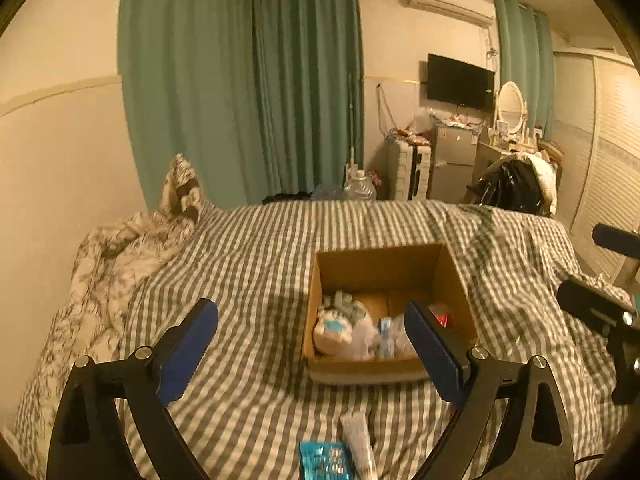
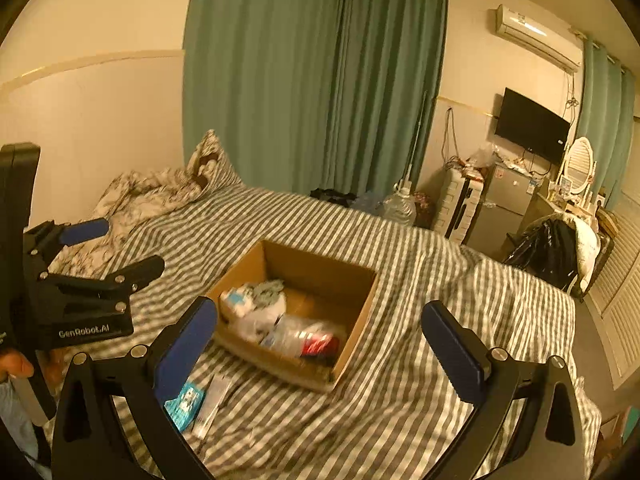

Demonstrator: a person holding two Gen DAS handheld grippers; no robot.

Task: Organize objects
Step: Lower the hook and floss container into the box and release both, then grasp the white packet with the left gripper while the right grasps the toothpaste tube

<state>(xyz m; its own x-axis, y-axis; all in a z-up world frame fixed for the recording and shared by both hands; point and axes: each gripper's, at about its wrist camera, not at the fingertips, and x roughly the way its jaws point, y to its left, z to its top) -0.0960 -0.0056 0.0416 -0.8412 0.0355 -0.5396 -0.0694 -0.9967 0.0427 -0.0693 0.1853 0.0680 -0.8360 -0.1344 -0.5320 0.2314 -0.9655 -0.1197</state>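
The open cardboard box sits mid-bed on the striped sheet, holding packets. At its six o'clock lie a blue packet and a white tube. Left gripper and right gripper — both gaping, empty.

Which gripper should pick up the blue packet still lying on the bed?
Probably the left gripper: the blue packet lies just below its open, empty jaws. The right gripper is open too, but the packet sits off to its left.
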